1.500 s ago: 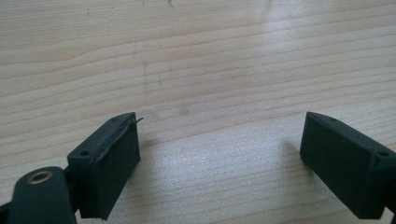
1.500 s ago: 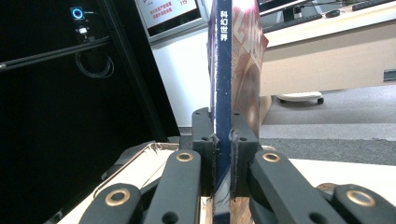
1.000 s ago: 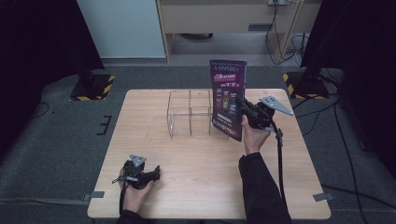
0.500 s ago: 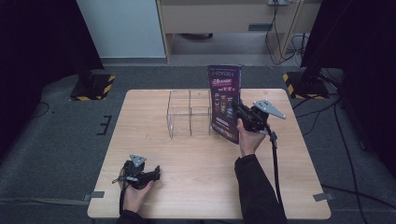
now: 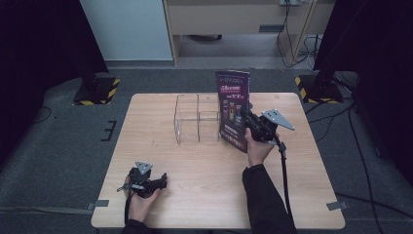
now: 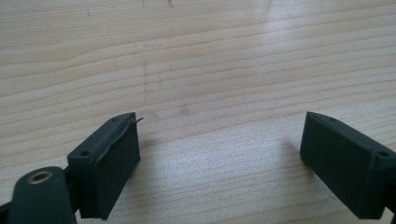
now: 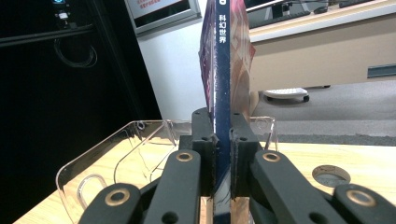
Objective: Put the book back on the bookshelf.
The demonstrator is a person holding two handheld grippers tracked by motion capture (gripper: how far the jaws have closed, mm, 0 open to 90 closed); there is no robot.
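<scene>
One magazine (image 5: pixel 233 110) stands upright just right of one clear rack (image 5: pixel 197 118), clamped in my right gripper (image 5: pixel 253 123), whose own view reads its spine print, while my left gripper (image 5: pixel 158 181) rests wide over bare table (image 6: pixel 210 56).

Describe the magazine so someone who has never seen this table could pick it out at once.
Start at the light wooden table and find the clear acrylic rack near its far middle. Just right of the rack, the right gripper holds the magazine upright, clamped by its dark blue spine. It is the only tall, dark purple printed thing there; the rack beside it is see-through.
</scene>
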